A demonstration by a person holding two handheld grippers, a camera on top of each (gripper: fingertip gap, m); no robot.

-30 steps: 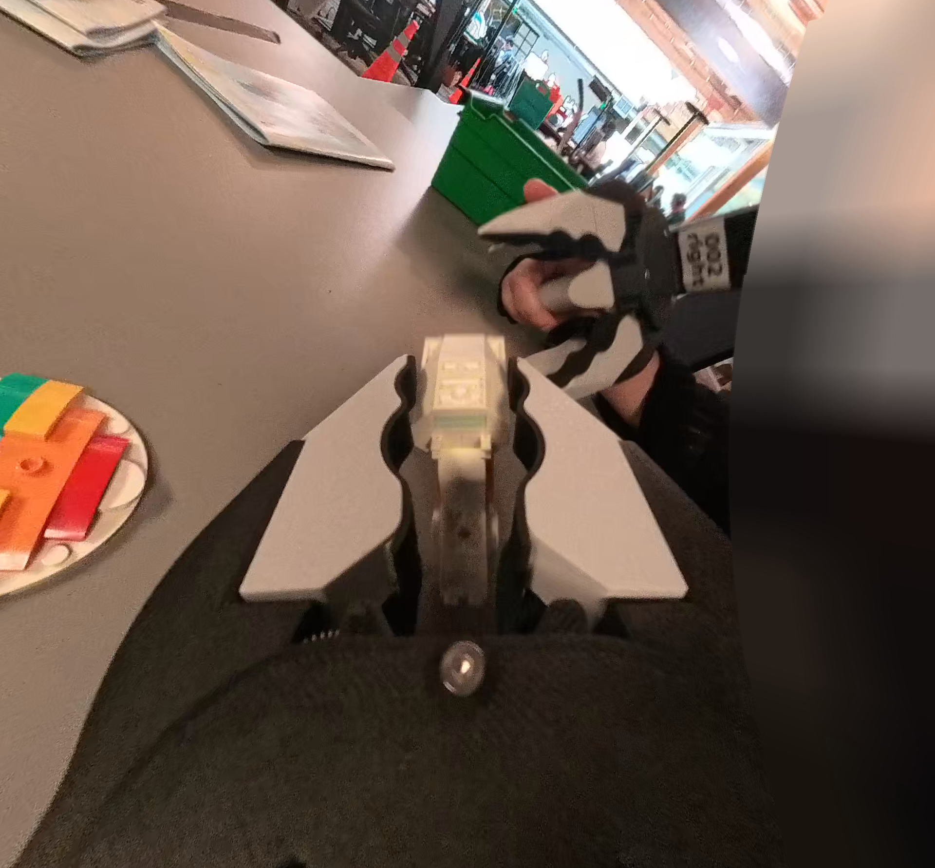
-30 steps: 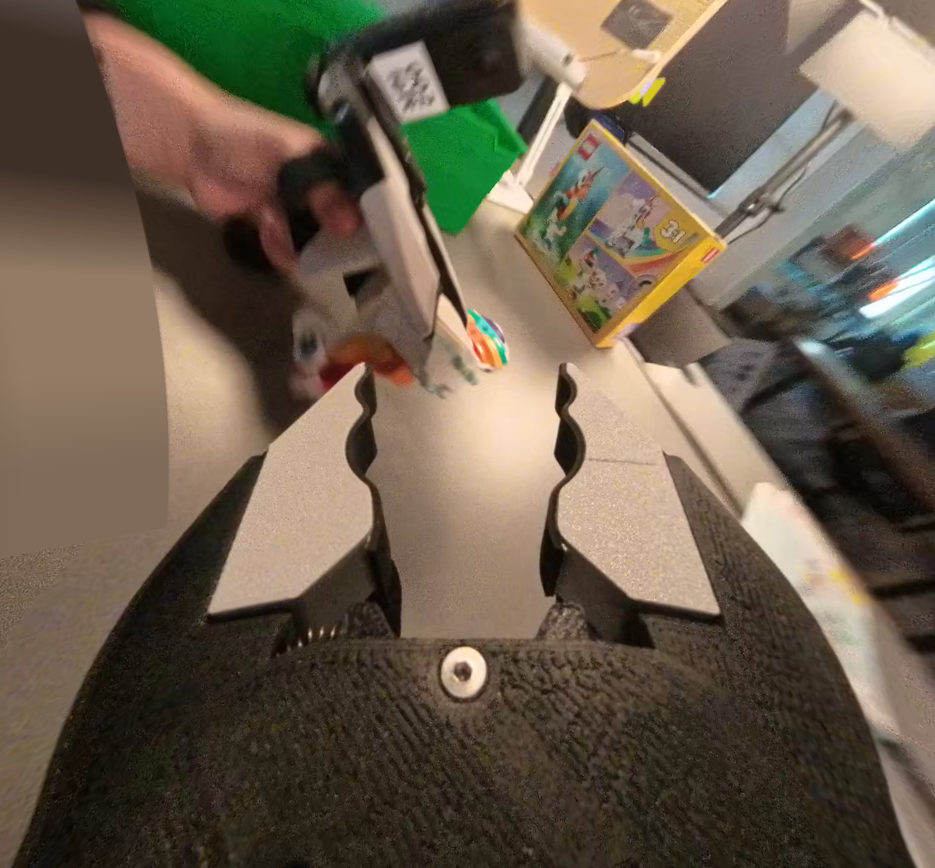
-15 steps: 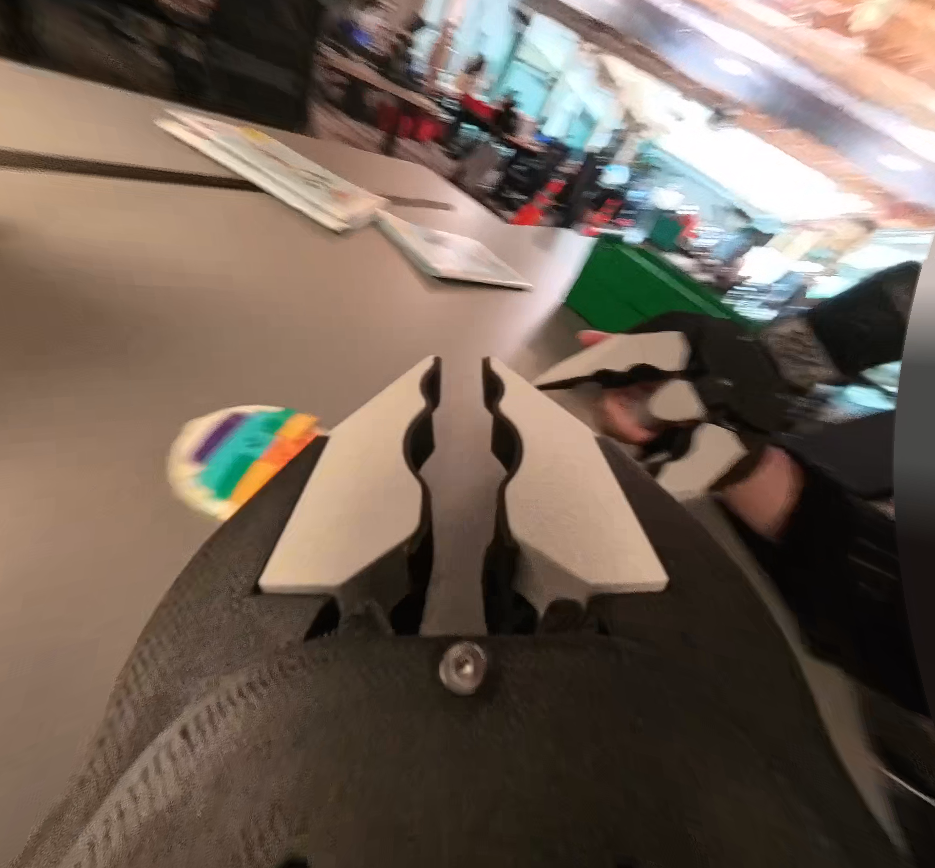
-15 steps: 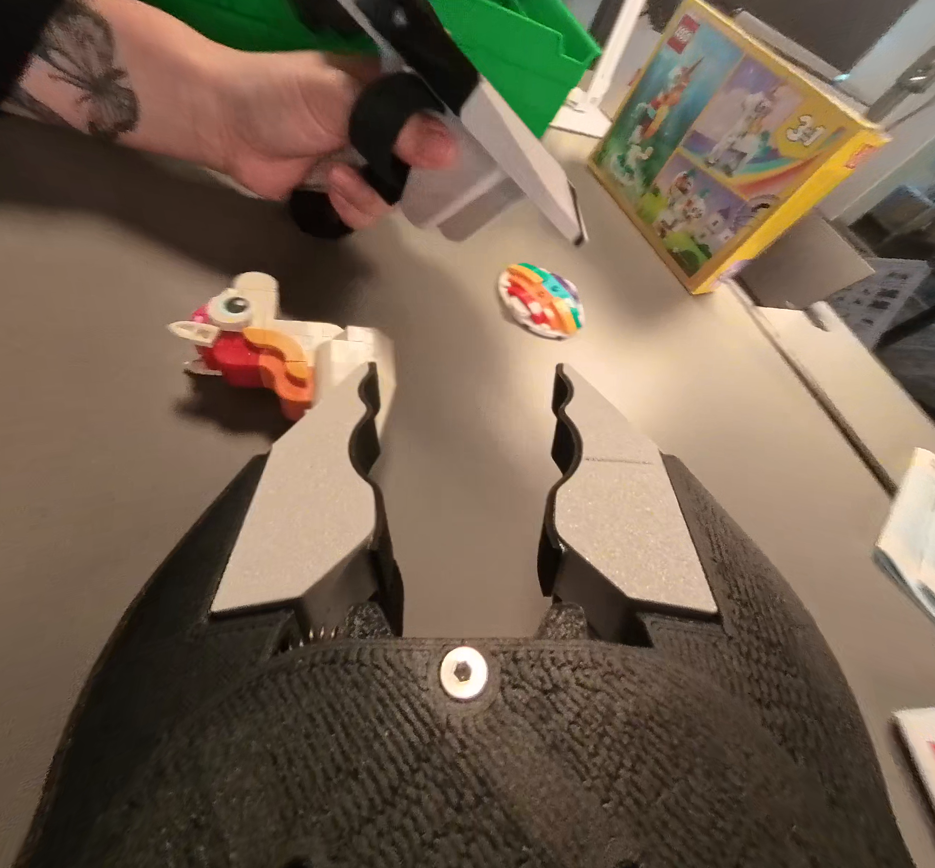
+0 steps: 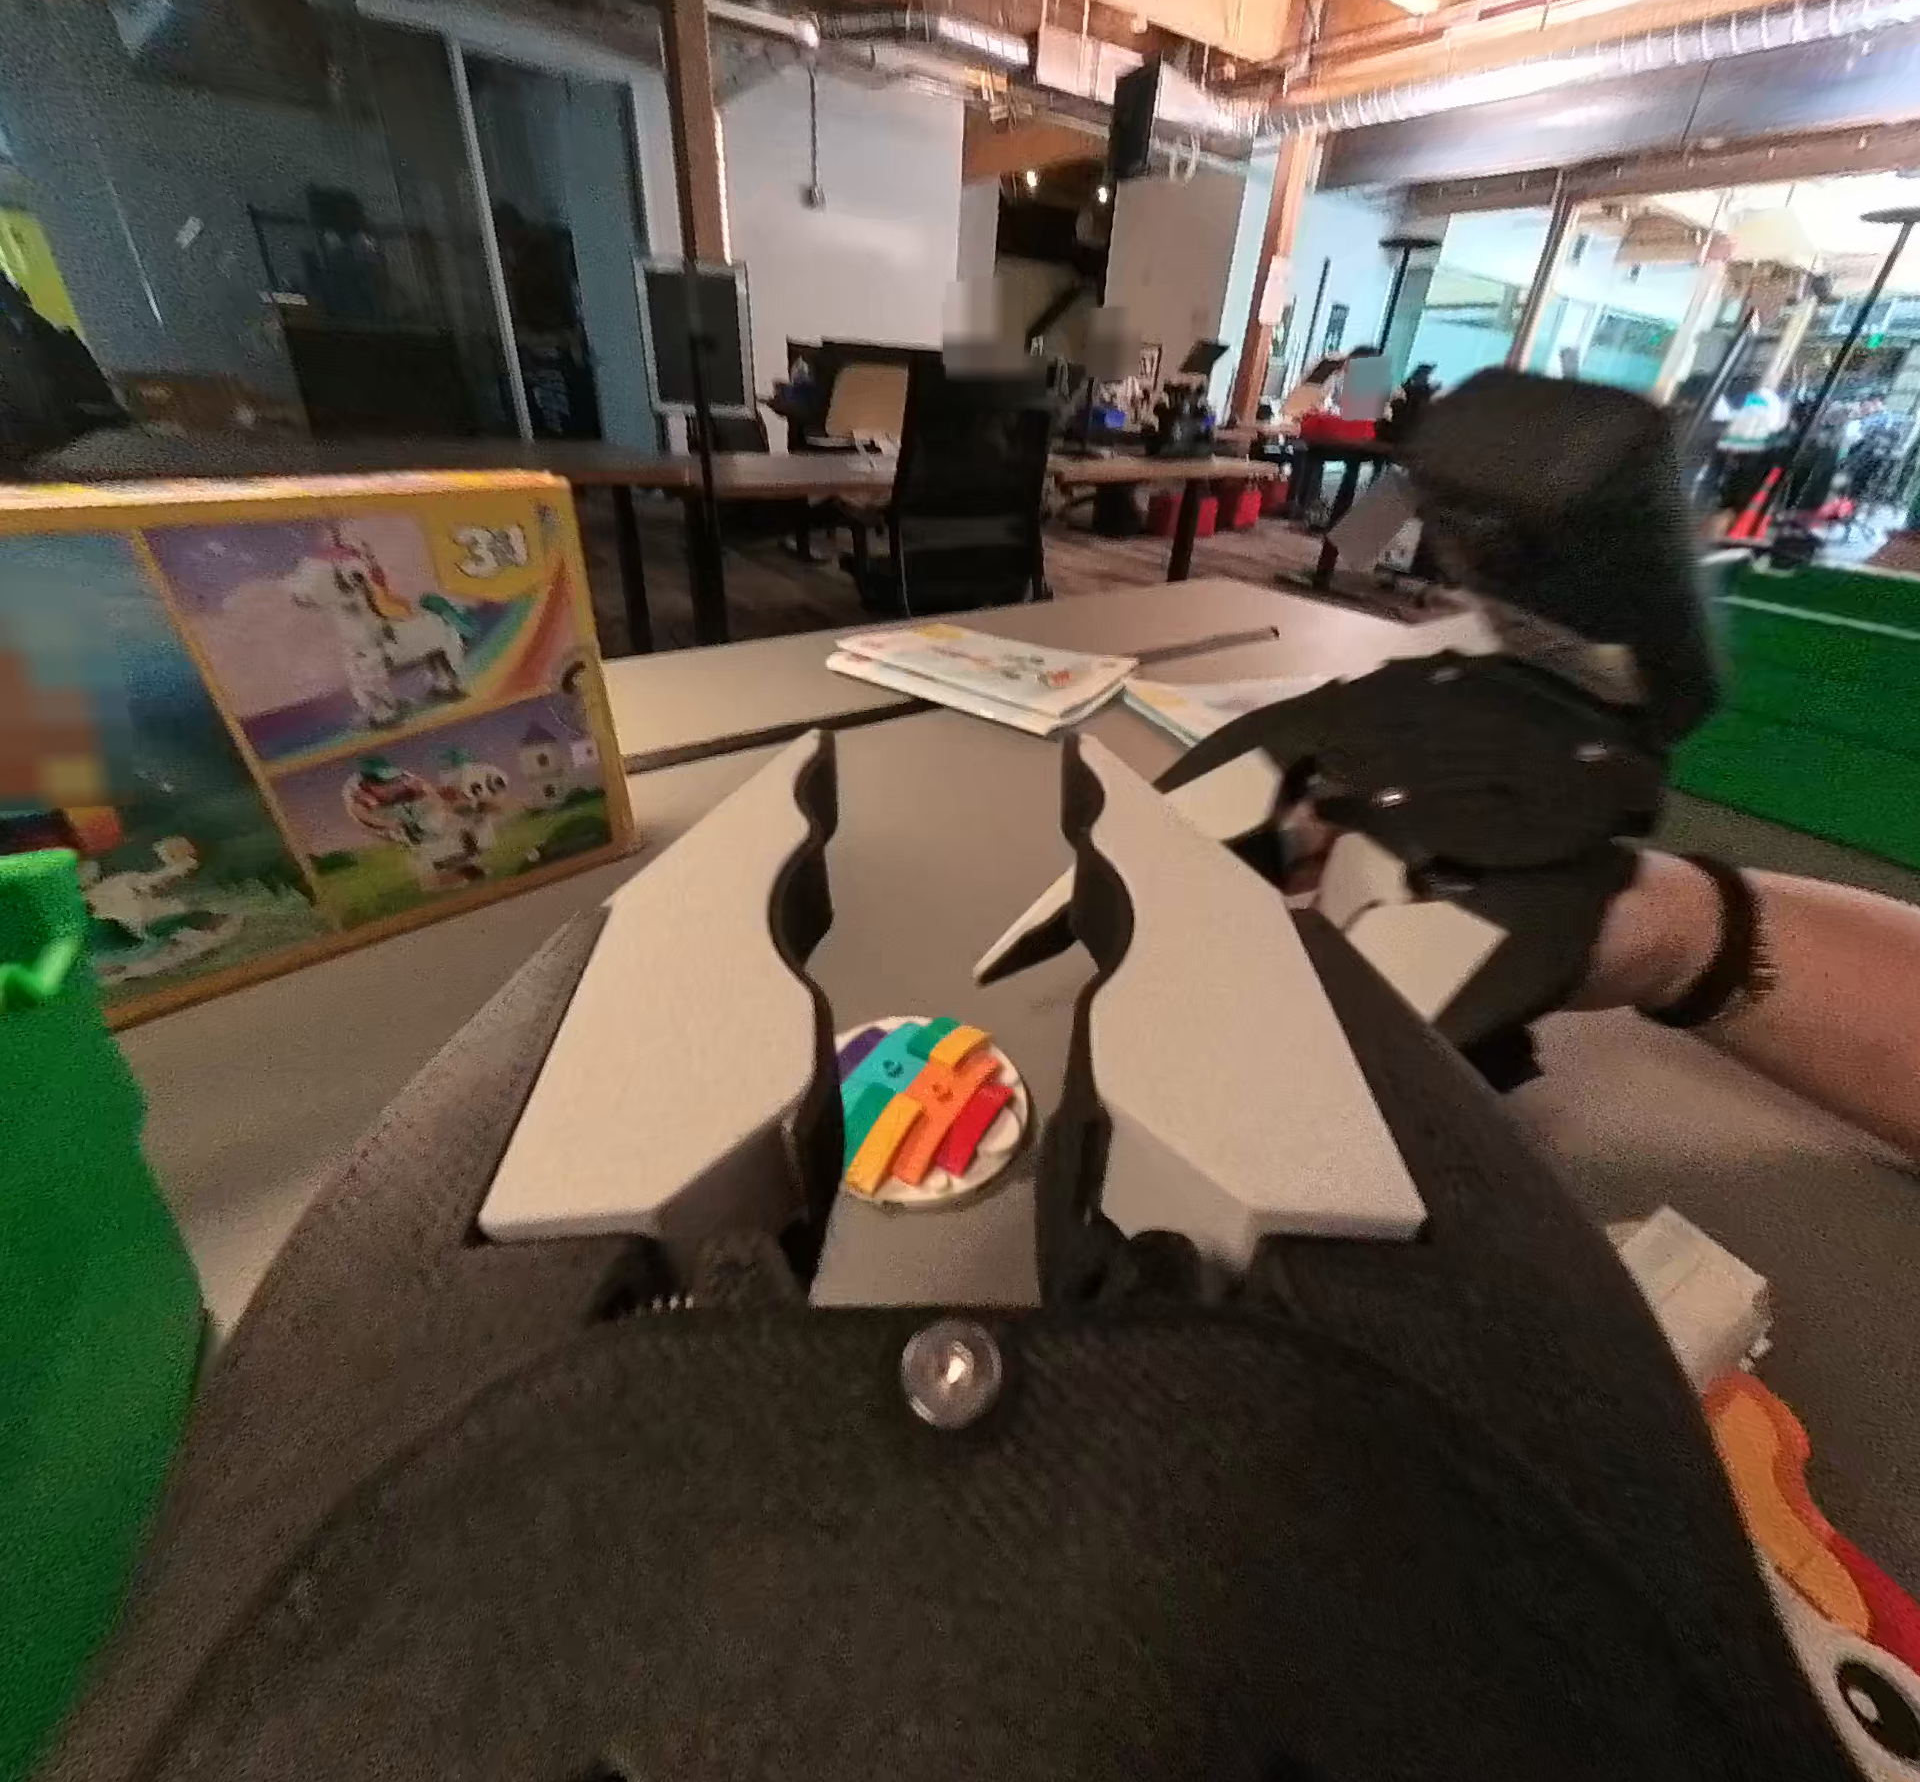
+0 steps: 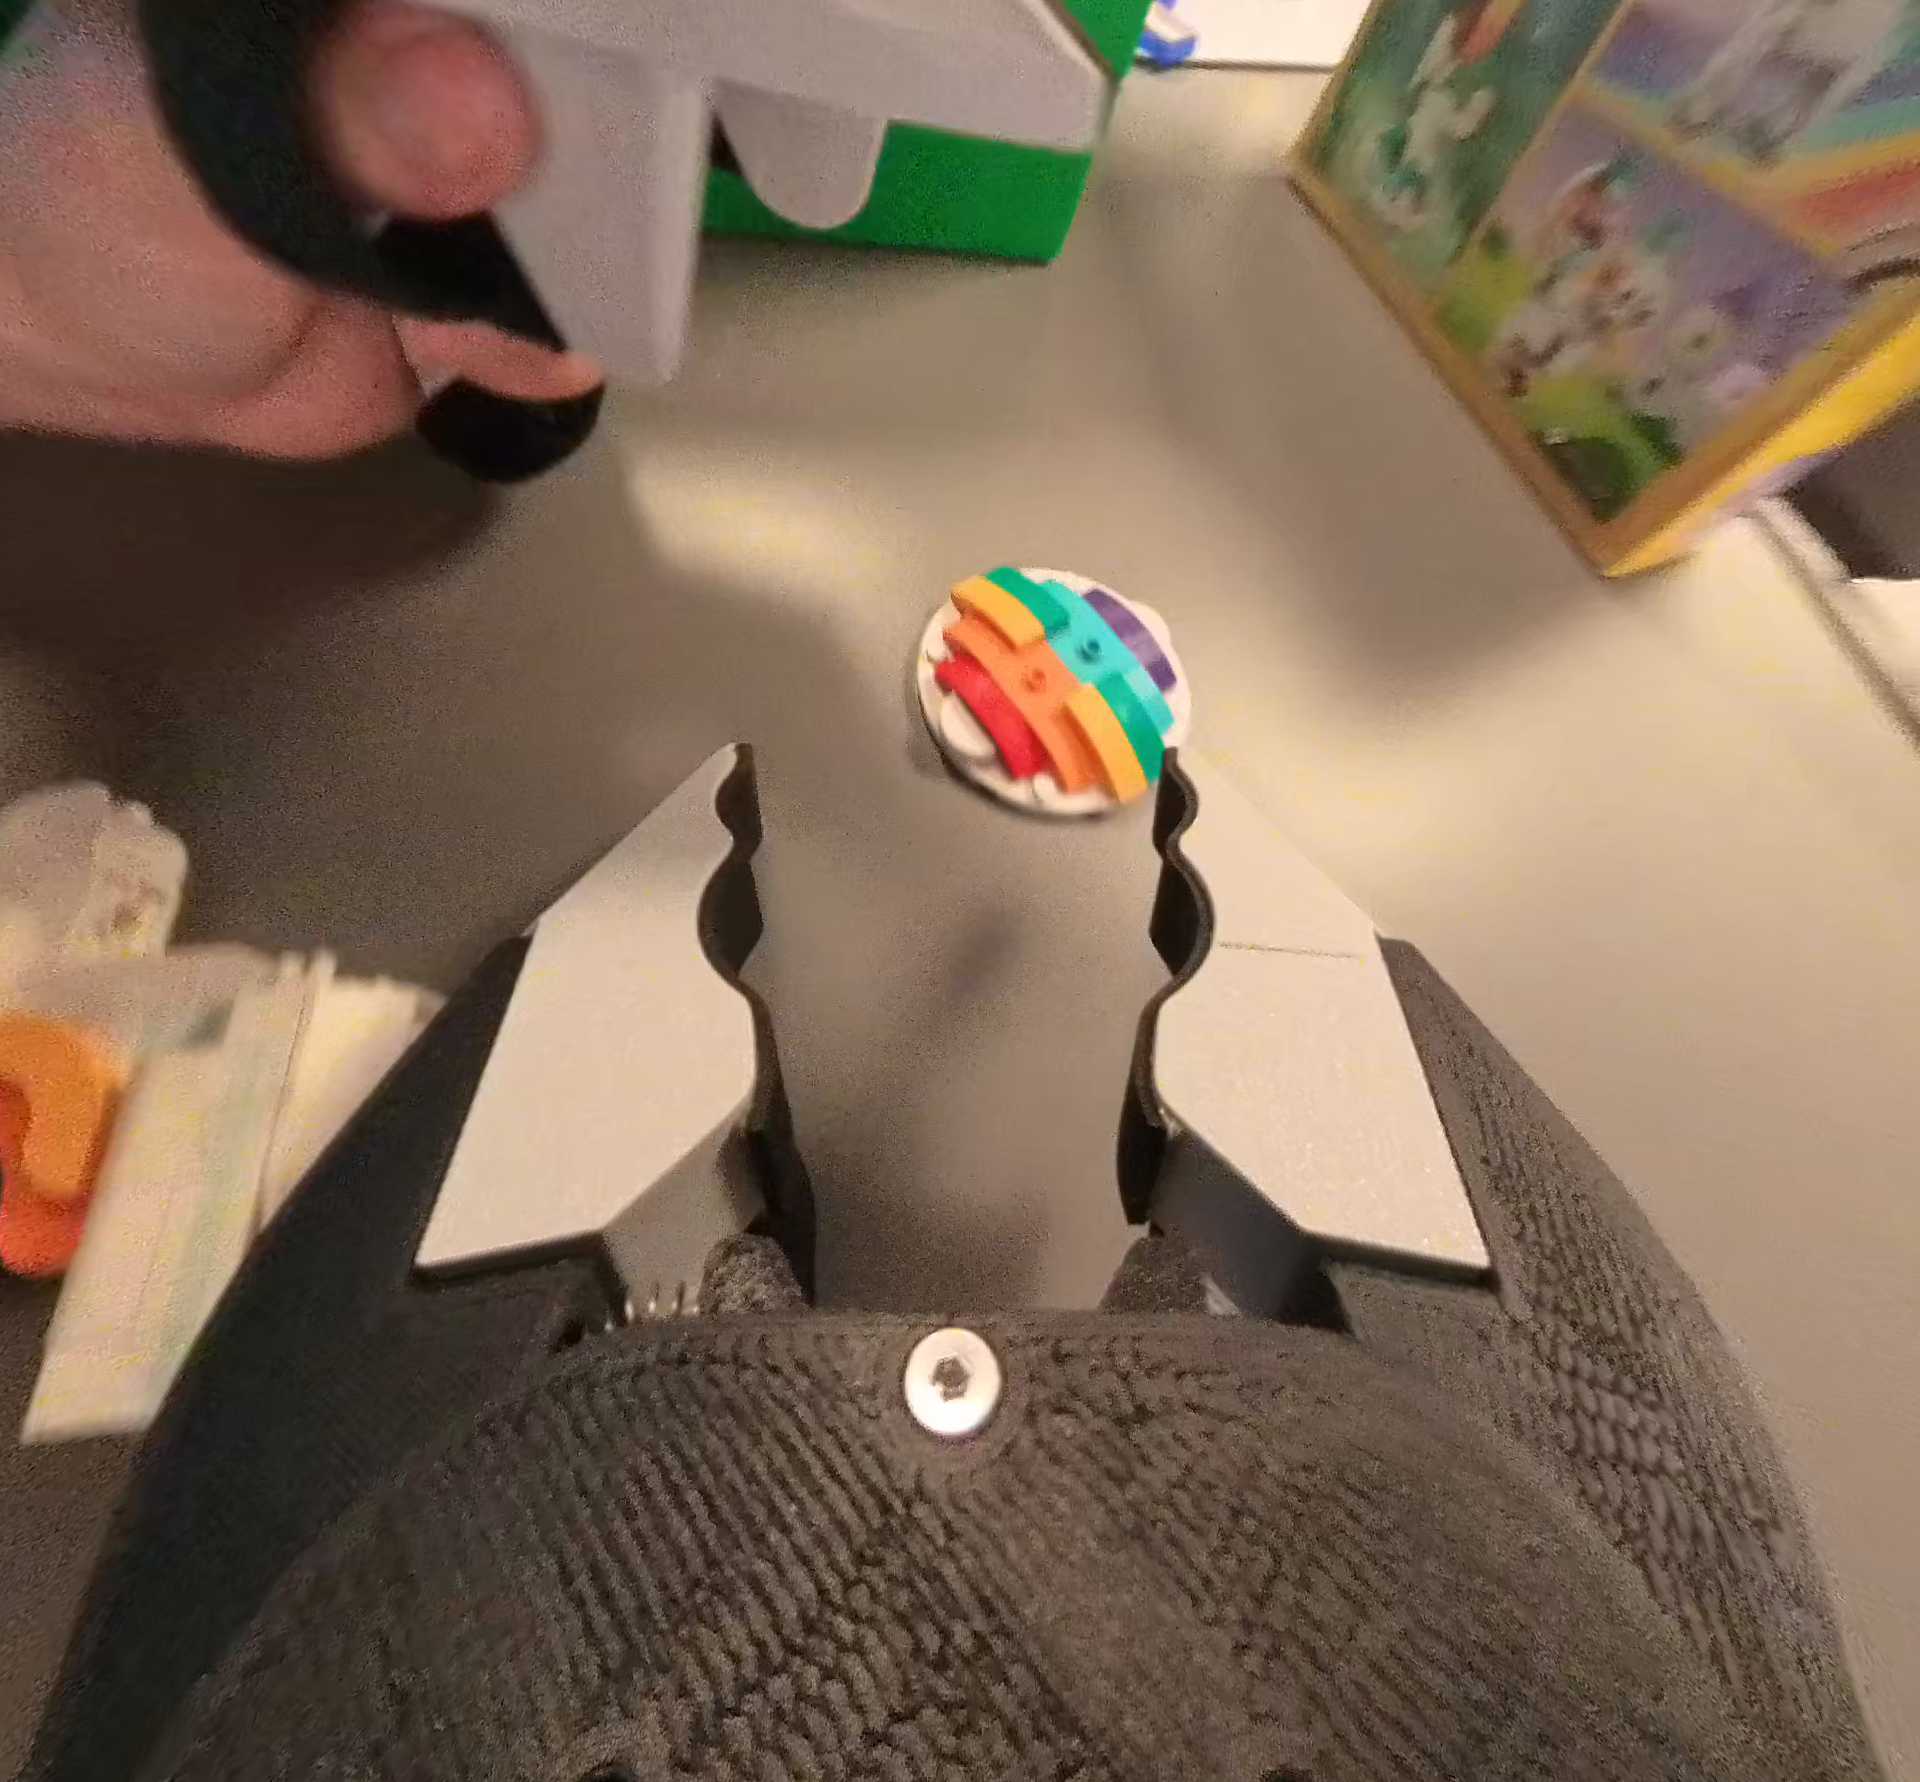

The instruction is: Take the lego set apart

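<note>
A round white lego disc with rainbow-coloured arcs lies flat on the grey table. My left gripper is open and empty above it, and the disc shows in the gap between its fingers. My right gripper is open and empty, its tips just short of the disc. One of its fingers reaches in from the right in the left wrist view. A white, orange and red lego figure lies on the table to the right gripper's left. It also shows at the left wrist view's lower right.
The yellow lego box stands beyond the disc, and it is on the right in the right wrist view. A green bin sits behind the left hand. Booklets lie farther back on the table. The grippers' ends are close to 10 centimetres from one another.
The left gripper held a white lego piece one second ago; it let go, swung over to the rainbow disc and opened wider. The right gripper moved towards the disc.
</note>
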